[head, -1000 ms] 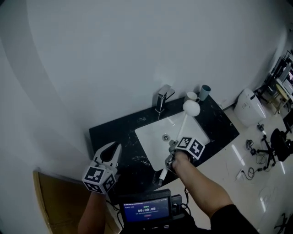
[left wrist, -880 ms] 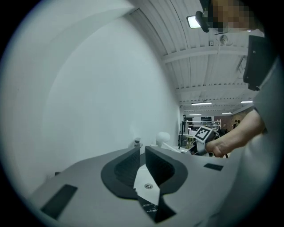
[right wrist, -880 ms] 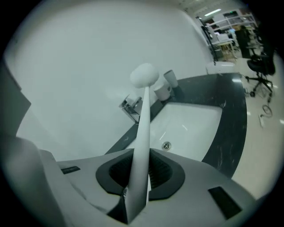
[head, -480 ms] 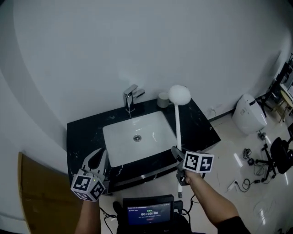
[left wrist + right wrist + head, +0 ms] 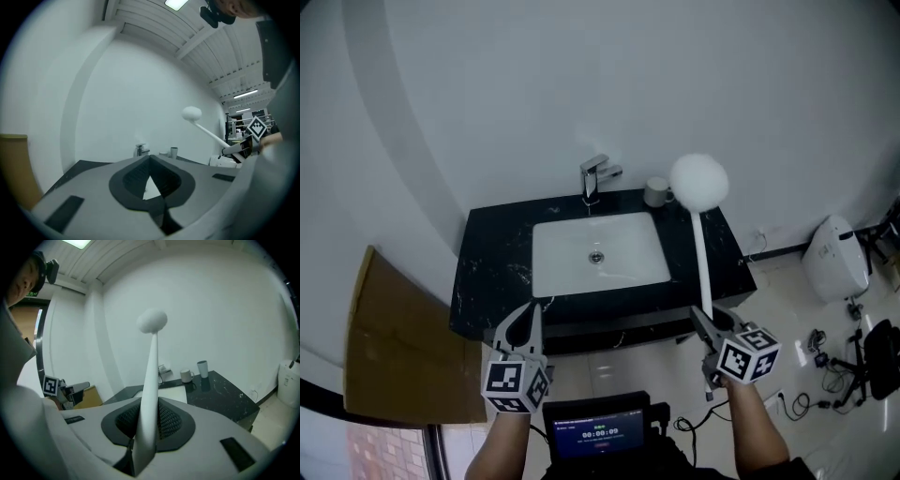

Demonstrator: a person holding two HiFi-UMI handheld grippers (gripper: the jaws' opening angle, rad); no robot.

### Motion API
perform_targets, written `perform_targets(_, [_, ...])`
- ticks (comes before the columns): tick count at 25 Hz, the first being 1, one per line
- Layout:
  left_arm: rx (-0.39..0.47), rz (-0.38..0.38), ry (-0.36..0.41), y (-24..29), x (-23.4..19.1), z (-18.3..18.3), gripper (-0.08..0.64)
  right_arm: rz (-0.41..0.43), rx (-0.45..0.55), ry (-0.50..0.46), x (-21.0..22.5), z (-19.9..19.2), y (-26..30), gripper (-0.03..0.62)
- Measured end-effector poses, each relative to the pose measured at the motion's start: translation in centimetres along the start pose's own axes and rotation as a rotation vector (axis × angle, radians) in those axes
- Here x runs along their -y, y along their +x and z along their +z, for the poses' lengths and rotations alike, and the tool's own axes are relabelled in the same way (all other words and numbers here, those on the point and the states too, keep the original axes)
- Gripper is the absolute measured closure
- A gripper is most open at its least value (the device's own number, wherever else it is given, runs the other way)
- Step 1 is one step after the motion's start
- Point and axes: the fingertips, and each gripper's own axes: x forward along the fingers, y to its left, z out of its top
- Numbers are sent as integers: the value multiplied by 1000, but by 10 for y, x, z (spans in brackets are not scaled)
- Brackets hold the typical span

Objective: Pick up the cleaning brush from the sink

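Sink [image 5: 546,281] at twelve o'clock; my right gripper [image 5: 710,323] clamps the cleaning brush [image 5: 703,267] low on its stiff, likely light handle; left gripper [image 5: 528,317] closed, empty.

Brush [image 5: 701,255] lifted from over sink [image 5: 562,255], now upright in front of counter [image 5: 495,258]; right gripper [image 5: 710,330] and left gripper [image 5: 523,323] both pulled back off the counter edge.
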Motion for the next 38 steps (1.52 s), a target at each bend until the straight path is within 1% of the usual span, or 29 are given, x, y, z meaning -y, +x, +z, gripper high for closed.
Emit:
perform_targets(4, [8,-6,25,-43,13,-13,560,-13,68,-21,-32,-6,-30,549])
perform_targets(7, [-16,-23,43,-73,22,-24,560,-45,120,-34,-51,-7,-56,549])
perform_targets(9, [-24,-16,32,-87,26,-27,560,-58,157,-54,-59,-2,-74,549])
perform_targets(11, [-14,-2,19,-102,32,-28,560,-63,164,-76,-63,-3,-93,549])
perform_targets(12, [-10,3,27,-109,37,-29,560,-65,162,-89,-63,-4,-103,549])
perform_targets(15, [10,8,91,-128,59,-23,560,-60,176,-116,-60,-3,-126,549])
perform_targets(16, [16,11,97,-132,66,-19,560,-53,186,-119,-58,-2,-132,549])
perform_targets(20, [24,47,53,-141,104,-17,560,1,199,-140,-40,0,-158,549])
perform_targets(24, [25,63,-2,-138,167,-17,560,66,201,-149,-7,3,-185,549])
perform_targets(28, [19,55,-6,-118,231,-16,560,122,204,-231,19,12,-207,549])
perform_targets(30, [7,49,-14,-113,253,-15,560,146,203,-239,22,13,-217,549])
perform_targets(32, [3,35,-19,-117,270,-13,560,161,212,-220,21,11,-228,549])
perform_targets(34, [6,20,-9,-122,283,-9,560,157,224,-220,22,12,-237,549])
perform_targets(38, [1,6,18,-134,281,-8,560,122,247,-194,17,10,-246,549])
